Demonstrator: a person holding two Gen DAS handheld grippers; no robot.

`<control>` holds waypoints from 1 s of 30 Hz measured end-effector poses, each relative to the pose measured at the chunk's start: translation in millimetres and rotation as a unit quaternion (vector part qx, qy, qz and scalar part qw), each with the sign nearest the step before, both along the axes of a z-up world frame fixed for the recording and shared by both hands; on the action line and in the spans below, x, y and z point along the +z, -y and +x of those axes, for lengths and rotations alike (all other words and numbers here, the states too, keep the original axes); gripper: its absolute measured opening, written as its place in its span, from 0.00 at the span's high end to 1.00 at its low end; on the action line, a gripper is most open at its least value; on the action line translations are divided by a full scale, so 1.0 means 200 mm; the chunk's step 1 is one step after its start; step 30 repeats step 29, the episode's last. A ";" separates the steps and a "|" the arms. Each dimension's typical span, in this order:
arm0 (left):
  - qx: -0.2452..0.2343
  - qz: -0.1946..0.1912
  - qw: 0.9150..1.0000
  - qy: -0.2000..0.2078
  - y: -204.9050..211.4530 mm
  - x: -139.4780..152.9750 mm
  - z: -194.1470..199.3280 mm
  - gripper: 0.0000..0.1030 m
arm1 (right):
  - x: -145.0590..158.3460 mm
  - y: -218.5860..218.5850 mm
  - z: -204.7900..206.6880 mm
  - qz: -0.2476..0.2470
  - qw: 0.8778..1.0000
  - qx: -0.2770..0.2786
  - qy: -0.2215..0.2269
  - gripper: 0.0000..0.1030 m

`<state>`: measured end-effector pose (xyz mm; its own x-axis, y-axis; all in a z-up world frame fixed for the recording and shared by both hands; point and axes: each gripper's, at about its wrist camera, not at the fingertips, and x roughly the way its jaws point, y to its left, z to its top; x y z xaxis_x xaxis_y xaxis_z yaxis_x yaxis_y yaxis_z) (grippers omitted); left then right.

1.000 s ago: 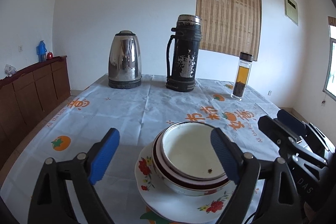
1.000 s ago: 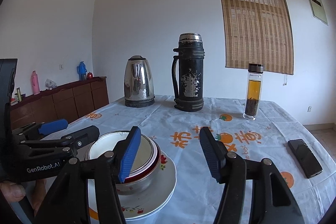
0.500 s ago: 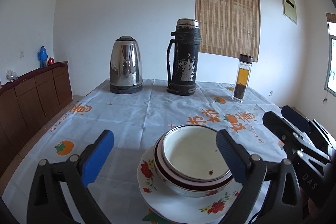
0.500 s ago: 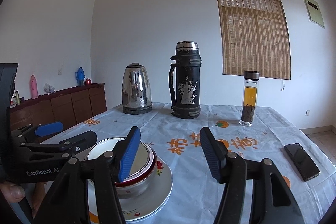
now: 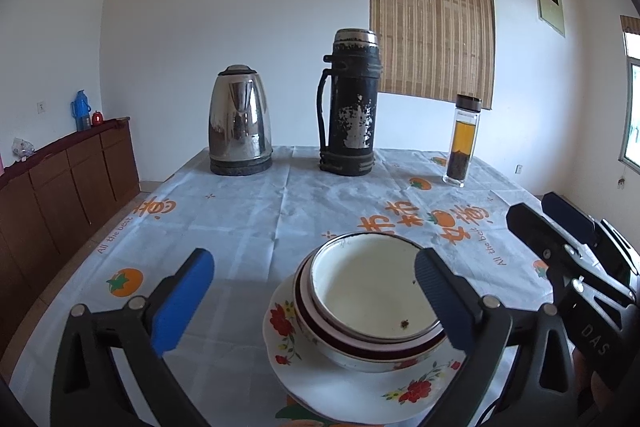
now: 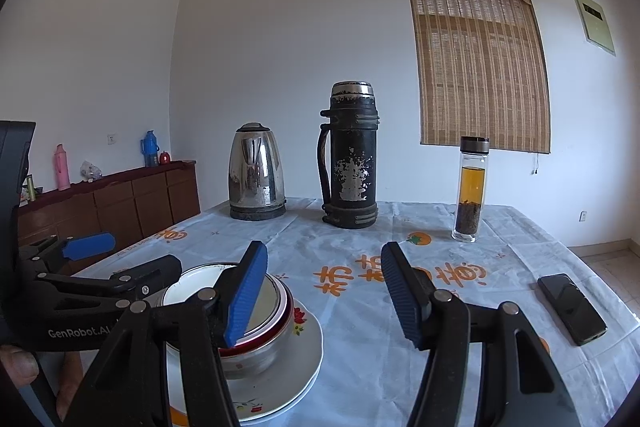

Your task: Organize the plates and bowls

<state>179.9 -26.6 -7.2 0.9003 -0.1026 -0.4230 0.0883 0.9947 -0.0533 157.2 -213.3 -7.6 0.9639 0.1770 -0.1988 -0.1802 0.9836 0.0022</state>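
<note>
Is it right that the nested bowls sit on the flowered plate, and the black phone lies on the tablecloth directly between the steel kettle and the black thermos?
Not quite. The nested bowls do sit on the flowered plate, but the black phone lies near the table's right edge, apart from the steel kettle and black thermos at the far side. The right wrist view shows it.

Both wrist cams sit low & close over the table (image 5: pixel 248 211), facing the far wall; 2 views share stacked bowls (image 5: pixel 368 303) (image 6: pixel 256 311).

Left gripper (image 5: pixel 314 291) black-framed, blue ribbed pads, silver screws, right gripper (image 6: pixel 322 289) alike, white "GenRobot.AI" lettering
</note>
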 end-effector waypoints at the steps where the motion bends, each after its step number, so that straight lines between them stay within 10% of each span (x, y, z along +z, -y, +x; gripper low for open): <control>1: 0.002 0.001 1.000 0.000 0.00 0.00 0.00 0.01 | 0.00 0.00 0.00 0.000 1.000 0.000 0.000 0.40; 30: 0.014 0.005 1.000 0.012 -0.01 0.02 -0.02 0.01 | 0.00 0.00 -0.01 -0.011 1.000 0.002 0.008 0.40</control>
